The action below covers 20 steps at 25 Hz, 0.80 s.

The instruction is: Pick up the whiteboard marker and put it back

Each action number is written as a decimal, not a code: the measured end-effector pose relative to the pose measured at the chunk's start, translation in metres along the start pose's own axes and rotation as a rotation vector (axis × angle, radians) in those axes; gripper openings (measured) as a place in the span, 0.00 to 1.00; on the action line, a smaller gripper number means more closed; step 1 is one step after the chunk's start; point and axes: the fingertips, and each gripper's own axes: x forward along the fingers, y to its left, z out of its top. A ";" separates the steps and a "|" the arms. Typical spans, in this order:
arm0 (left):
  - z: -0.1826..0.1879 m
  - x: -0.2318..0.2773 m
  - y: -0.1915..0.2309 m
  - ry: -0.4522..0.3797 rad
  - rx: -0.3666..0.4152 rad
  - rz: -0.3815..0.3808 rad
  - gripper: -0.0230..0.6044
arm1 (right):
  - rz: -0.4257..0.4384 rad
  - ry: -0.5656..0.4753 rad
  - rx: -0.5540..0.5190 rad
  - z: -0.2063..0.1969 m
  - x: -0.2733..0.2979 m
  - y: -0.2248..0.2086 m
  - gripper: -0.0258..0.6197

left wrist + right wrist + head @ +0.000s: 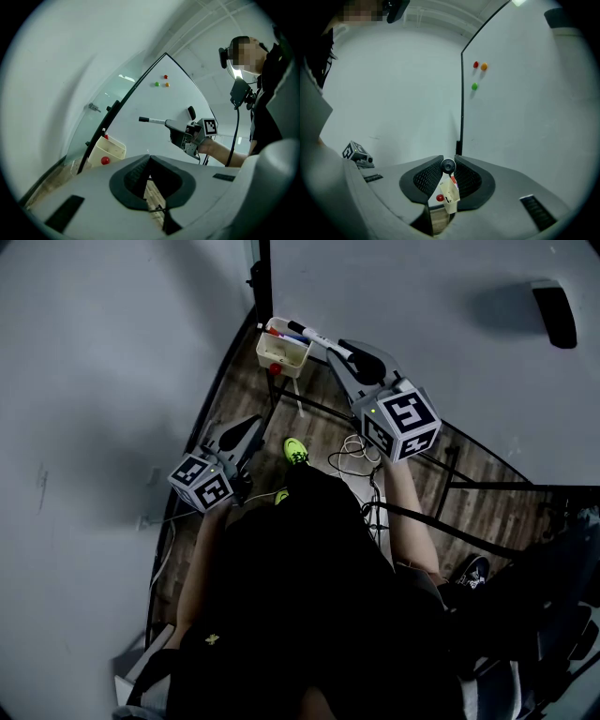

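My right gripper [351,352] is shut on the whiteboard marker [317,337], a white barrel with a black cap. It holds it level, a little above the cream marker tray [281,352] at the whiteboard's lower corner. In the right gripper view the marker [448,165] shows end-on between the pads, with the tray [449,193] below. The left gripper view shows the marker [152,120] sticking out of the right gripper [171,124] above the tray [111,149]. My left gripper [253,423] hangs lower, near the wall, jaw tips together and holding nothing.
The tray holds other markers, red and blue [281,335], and carries a red magnet [105,160]. Three coloured magnets [161,83] and a black eraser [555,313] sit on the whiteboard. The stand's black legs [469,486] and cables [352,457] cross the wooden floor.
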 end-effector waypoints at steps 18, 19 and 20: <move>-0.007 -0.010 -0.003 -0.012 -0.039 0.012 0.06 | 0.010 0.025 -0.020 -0.007 0.001 0.006 0.15; -0.006 -0.010 -0.002 -0.012 -0.040 0.012 0.06 | 0.012 0.027 -0.018 -0.008 0.002 0.006 0.15; -0.006 -0.010 -0.002 -0.013 -0.041 0.012 0.06 | 0.014 0.028 -0.017 -0.009 0.003 0.006 0.15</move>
